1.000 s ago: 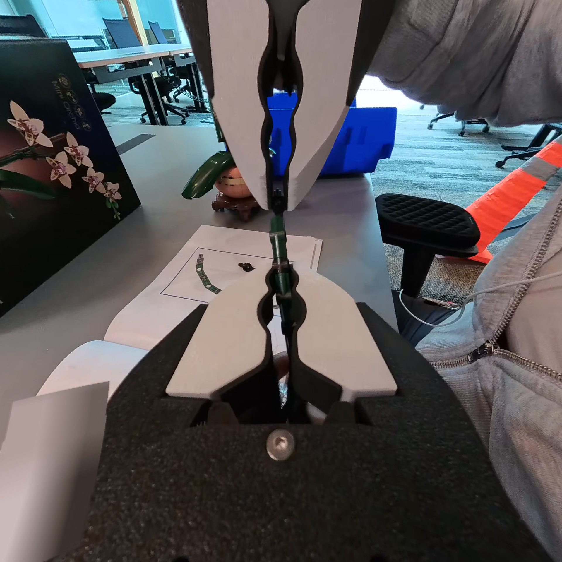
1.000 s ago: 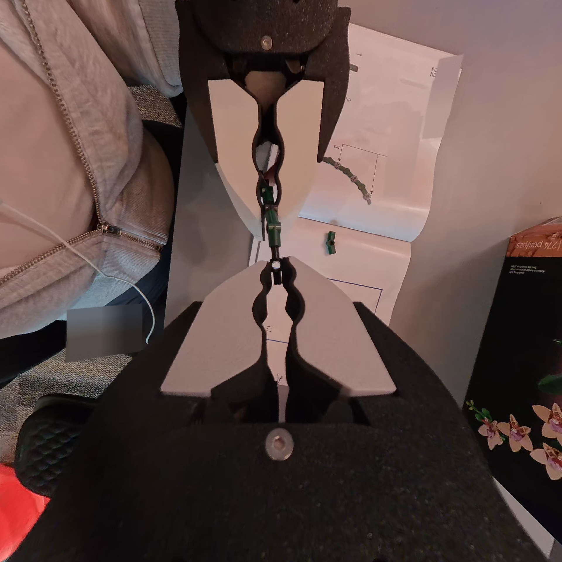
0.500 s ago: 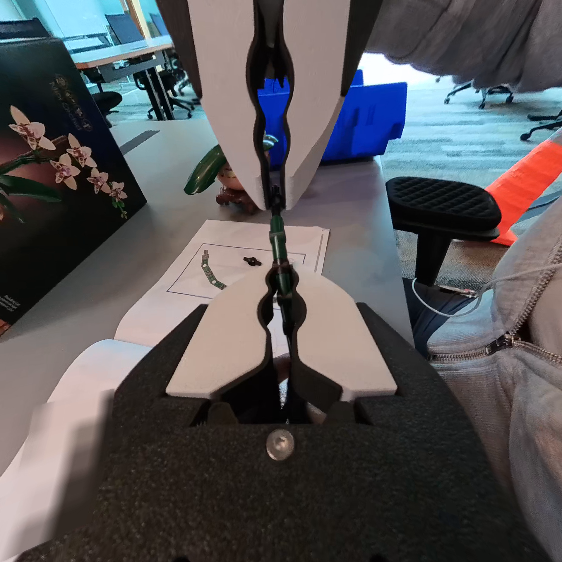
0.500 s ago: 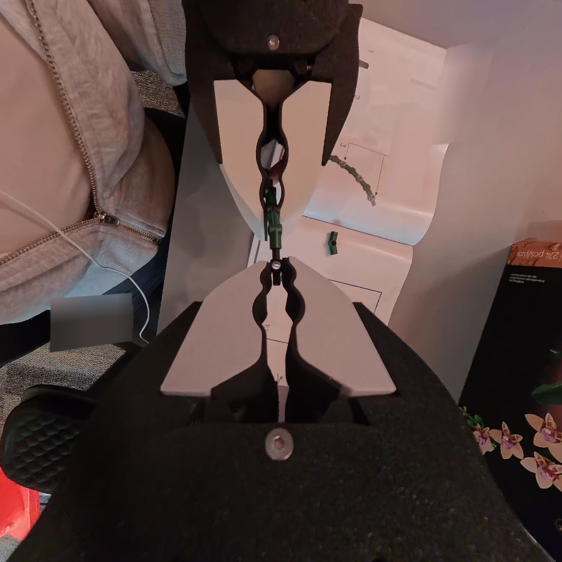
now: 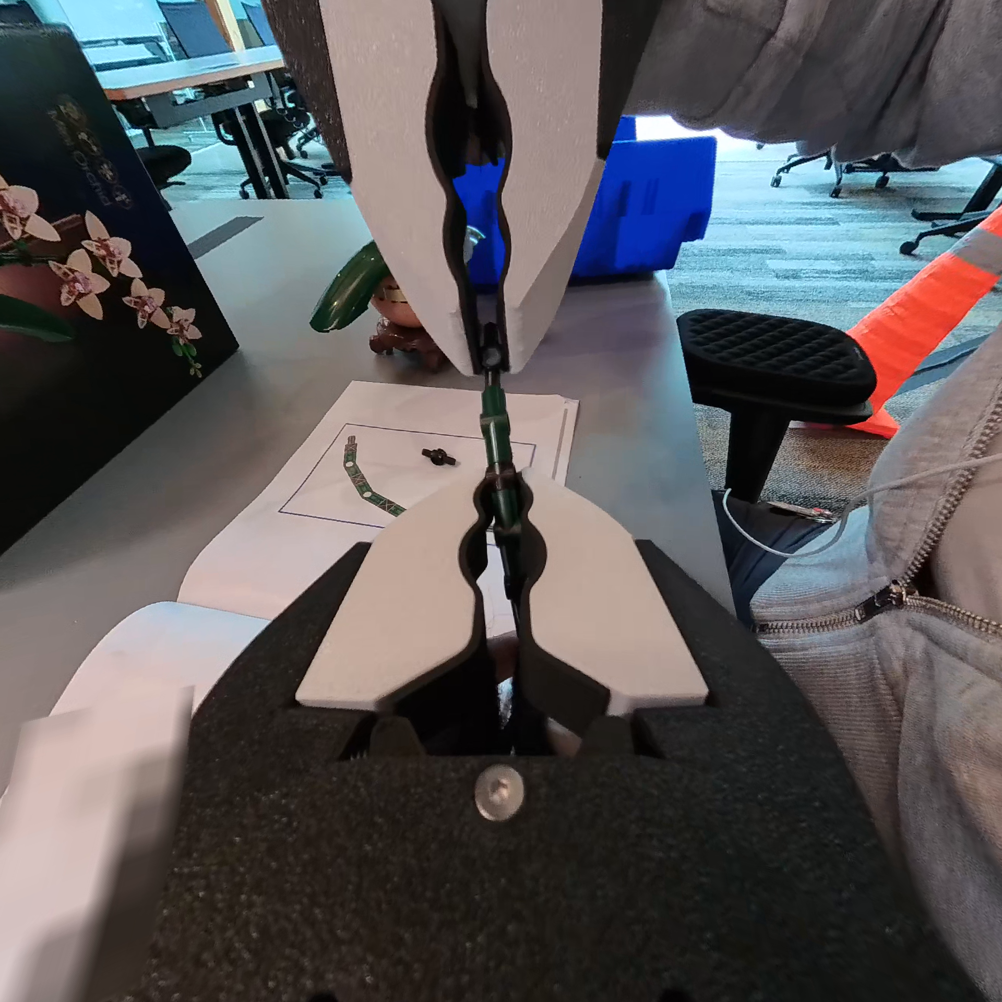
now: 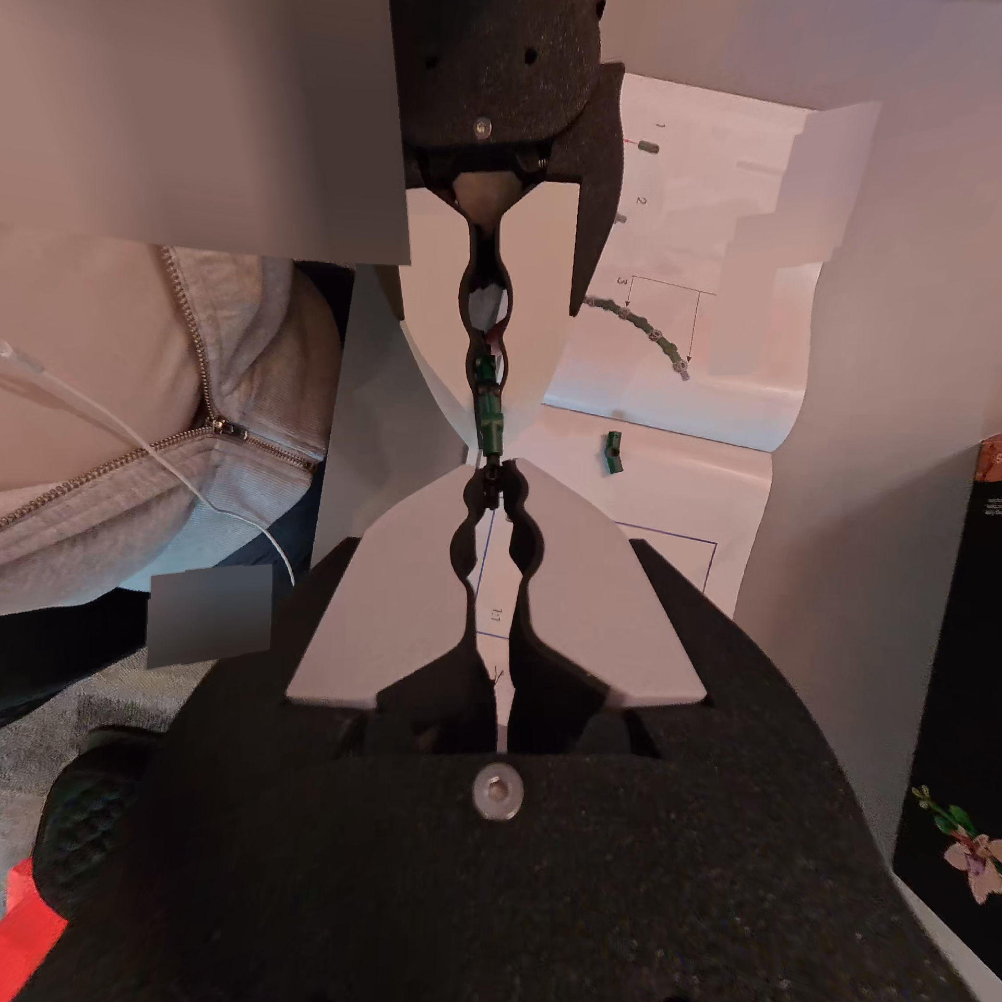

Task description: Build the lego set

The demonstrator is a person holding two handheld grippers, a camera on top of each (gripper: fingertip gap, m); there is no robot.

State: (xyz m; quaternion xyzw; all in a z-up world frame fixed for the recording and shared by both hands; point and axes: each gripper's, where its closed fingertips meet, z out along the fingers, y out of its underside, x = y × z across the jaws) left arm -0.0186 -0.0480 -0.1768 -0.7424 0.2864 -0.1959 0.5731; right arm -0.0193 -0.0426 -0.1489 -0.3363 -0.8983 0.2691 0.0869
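Note:
A dark green jointed stem [image 5: 494, 428] made of lego segments is held up over the white instruction sheet [image 5: 325, 542]. My left gripper [image 5: 501, 480] is shut on the stem's near end. My right gripper [image 5: 490, 363] comes in from the top, shut on a small black pin [image 5: 490, 352] that meets the stem's far tip. In the right wrist view my right gripper [image 6: 494, 470] pinches the pin [image 6: 490, 482], and the left gripper [image 6: 490, 450] reaches down from the top holding the stem [image 6: 490, 428]. A small loose connector piece [image 5: 438, 456] lies on the sheet; it also shows in the right wrist view [image 6: 612, 445].
A dark orchid set box [image 5: 81, 271] stands at the left. A part-built pot with a green leaf [image 5: 352, 293] and a blue bin [image 5: 640, 206] sit at the table's far end. A black chair armrest [image 5: 770, 352], an orange cone [image 5: 932, 303] and a person's grey hoodie [image 5: 894, 650] are at the right. Less than 4 cm separates the two grippers' tips.
Both grippers keep their holds, tip to tip on the stem and pin. The pair has drifted slightly over the sheet; the left gripper sits a little lower in the right wrist view.

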